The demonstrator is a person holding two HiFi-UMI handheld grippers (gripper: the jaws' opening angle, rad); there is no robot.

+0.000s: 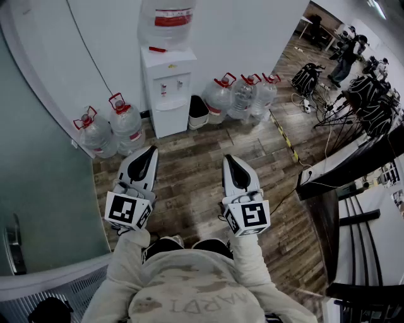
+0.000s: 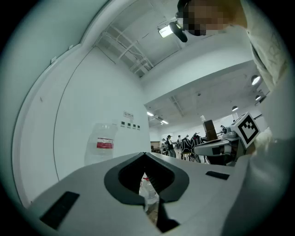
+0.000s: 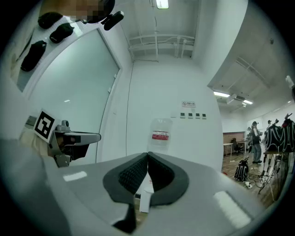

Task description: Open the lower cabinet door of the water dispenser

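Over wooden floor (image 1: 189,189), well apart from dispenser: left hand-held gripper (image 1: 149,153) and right hand-held gripper (image 1: 228,159) side by side, both closed, empty. Step judged: approach; door untouched. Next move calls for stepping closer, lowering a gripper to door edge. White water dispenser (image 1: 167,79) against wall, bottle (image 1: 165,19) on top; lower cabinet door (image 1: 172,120) shut, handle too small to tell.

- An open-plan office or lab workspace with white walls.
- A white water dispenser (image 1: 167,88) stands against the wall, with spare water bottles (image 1: 243,96) beside it on the wood-plank floor (image 1: 189,176).
- A frosted glass partition (image 1: 38,176) runs along the left.
- Farther off are a long desk (image 1: 341,165), tripods (image 1: 346,112), loose cables (image 1: 303,101) and standing people (image 1: 348,50).
- Strip lights (image 3: 162,3) and bare pipes (image 3: 156,44) hang overhead.
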